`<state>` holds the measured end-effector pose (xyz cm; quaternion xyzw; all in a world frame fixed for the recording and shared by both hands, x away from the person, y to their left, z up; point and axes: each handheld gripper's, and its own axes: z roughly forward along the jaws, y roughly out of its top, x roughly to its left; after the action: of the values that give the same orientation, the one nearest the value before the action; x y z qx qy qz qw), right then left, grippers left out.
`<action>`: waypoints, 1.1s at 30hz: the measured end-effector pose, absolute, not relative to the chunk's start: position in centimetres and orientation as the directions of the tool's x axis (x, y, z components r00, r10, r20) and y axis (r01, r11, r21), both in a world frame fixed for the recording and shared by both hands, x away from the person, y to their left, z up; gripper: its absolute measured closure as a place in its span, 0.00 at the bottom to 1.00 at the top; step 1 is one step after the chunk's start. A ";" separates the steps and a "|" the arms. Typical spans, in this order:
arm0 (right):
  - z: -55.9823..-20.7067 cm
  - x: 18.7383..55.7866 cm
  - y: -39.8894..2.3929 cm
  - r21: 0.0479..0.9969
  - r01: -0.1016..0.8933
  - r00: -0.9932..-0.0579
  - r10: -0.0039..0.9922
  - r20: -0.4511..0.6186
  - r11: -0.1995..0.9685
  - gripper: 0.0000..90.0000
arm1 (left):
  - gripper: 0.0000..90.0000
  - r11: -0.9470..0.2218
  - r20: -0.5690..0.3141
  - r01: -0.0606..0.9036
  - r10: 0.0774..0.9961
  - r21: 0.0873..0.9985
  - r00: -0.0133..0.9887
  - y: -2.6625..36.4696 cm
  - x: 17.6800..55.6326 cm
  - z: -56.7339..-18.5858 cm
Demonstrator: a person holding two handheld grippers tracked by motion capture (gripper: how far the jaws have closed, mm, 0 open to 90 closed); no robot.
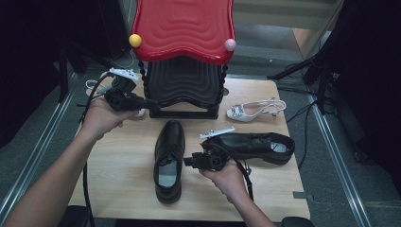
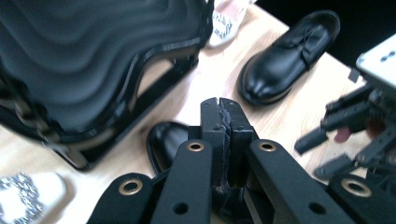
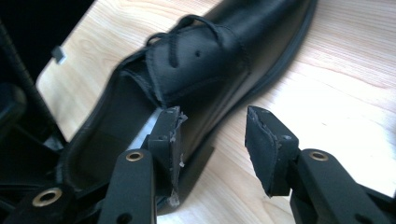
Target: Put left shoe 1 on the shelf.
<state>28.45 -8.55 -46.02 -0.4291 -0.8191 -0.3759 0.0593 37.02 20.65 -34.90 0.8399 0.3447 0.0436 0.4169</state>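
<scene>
- Where the pale wood-grain worktop point(image 1: 127, 170) meets its left edge, we see our left claw point(image 1: 142, 101) held above the back-left corner, its two black jaws pressed flat together on nothing, their grey pads frayed at the tips.
- Just under and beside that claw lies a white shoe point(image 2: 25, 198) with a glittery beaded front, close to the worktop's left edge.
- At the back centre stands a shoe rack point(image 1: 183, 85): a glossy red top with rippled ridges, a matte black ribbed tier below it, beaded black posts, and a yellow ball point(image 1: 135, 40) and a pink ball point(image 1: 230, 45) at its front corners. Its black base frame sits near the toe of the middle shoe.
- In the middle lies a smooth black leather lace-up shoe point(image 1: 169, 161), toe toward the rack and heel near the front edge, with bare wood on its left.
- Right of it, our right claw point(image 1: 189, 161) is spread wide beside that shoe; one jaw sits at the rim of the shoe's opening, the other over bare wood.
- Behind our right hand point(image 1: 229, 177) a second black shoe point(image 1: 257, 145) lies crosswise, its heel near the right edge.
- At the back right rests a white slingback heel point(image 1: 255, 109), apart from the rack.
</scene>
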 end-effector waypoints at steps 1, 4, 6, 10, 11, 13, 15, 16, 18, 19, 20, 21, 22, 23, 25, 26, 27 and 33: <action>-46.0 28.4 -8.5 0.571 0.741 -0.634 0.650 0.419 0.354 0.65 | 1.00 -0.417 -0.200 0.534 0.619 0.736 0.759 20.6 37.1 -34.3; -45.6 28.1 -8.4 0.584 0.727 -0.649 0.639 0.414 0.361 0.68 | 1.00 -0.401 -0.198 0.523 0.619 0.752 0.760 20.5 37.5 -32.8; -45.3 28.0 -8.2 0.597 0.713 -0.662 0.634 0.400 0.369 0.69 | 1.00 -0.397 -0.183 0.512 0.627 0.761 0.757 20.4 37.8 -31.8; -45.0 27.8 -7.9 0.595 0.699 -0.680 0.626 0.381 0.397 0.67 | 1.00 -0.391 -0.168 0.504 0.638 0.770 0.752 20.4 38.5 -30.2; -45.0 27.8 -7.7 0.575 0.716 -0.666 0.634 0.393 0.396 0.66 | 1.00 -0.388 -0.162 0.500 0.642 0.774 0.749 20.3 38.6 -29.8; -45.1 27.9 -7.6 0.551 0.739 -0.645 0.643 0.413 0.387 0.65 | 1.00 -0.384 -0.155 0.494 0.646 0.780 0.747 20.3 39.0 -29.0; -45.3 27.9 -7.4 0.544 0.744 -0.639 0.650 0.411 0.387 0.65 | 1.00 -0.373 -0.156 0.488 0.647 0.789 0.746 20.4 39.3 -28.1; -45.3 27.9 -7.3 0.541 0.745 -0.639 0.651 0.410 0.391 0.65 | 1.00 -0.368 -0.155 0.486 0.649 0.793 0.745 20.4 39.5 -27.6; -45.4 28.0 -7.2 0.527 0.756 -0.630 0.651 0.423 0.389 0.66 | 1.00 -0.358 -0.157 0.486 0.654 0.797 0.740 20.4 39.9 -26.8; -45.5 28.0 -7.1 0.525 0.756 -0.630 0.653 0.420 0.391 0.66 | 1.00 -0.345 -0.160 0.484 0.658 0.804 0.735 20.5 40.2 -26.4; -45.5 28.0 -7.0 0.519 0.759 -0.626 0.656 0.421 0.392 0.66 | 1.00 -0.339 -0.161 0.485 0.663 0.806 0.731 20.5 40.5 -26.0; -45.5 28.0 -6.9 0.516 0.763 -0.623 0.657 0.424 0.390 0.65 | 1.00 -0.339 -0.155 0.486 0.671 0.805 0.725 20.4 40.6 -25.6; -45.5 27.9 -6.9 0.513 0.765 -0.620 0.658 0.427 0.389 0.65 | 1.00 -0.337 -0.150 0.481 0.674 0.809 0.724 20.3 40.8 -25.3; -45.5 27.9 -6.9 0.511 0.767 -0.619 0.658 0.429 0.388 0.65 | 1.00 -0.344 -0.140 0.476 0.674 0.810 0.725 20.1 40.9 -24.9; -45.5 27.9 -6.8 0.506 0.770 -0.616 0.659 0.431 0.388 0.65 | 1.00 -0.341 -0.130 0.469 0.681 0.815 0.721 19.8 41.2 -24.2; -45.5 27.9 -6.8 0.500 0.775 -0.610 0.663 0.434 0.386 0.65 | 1.00 -0.340 -0.124 0.466 0.685 0.817 0.718 19.6 41.4 -23.9; -45.6 27.9 -6.7 0.499 0.776 -0.609 0.662 0.436 0.386 0.65 | 1.00 -0.340 -0.122 0.462 0.683 0.819 0.720 19.5 41.6 -23.7; -45.9 28.0 -6.2 0.476 0.788 -0.599 0.665 0.447 0.391 0.65 | 1.00 -0.365 -0.108 0.463 0.681 0.808 0.724 18.3 43.5 -23.0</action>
<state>27.99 -6.19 -45.91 -0.4382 -0.8288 -0.3356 0.0920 43.48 18.26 -22.97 0.8169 0.3501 0.1233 0.4414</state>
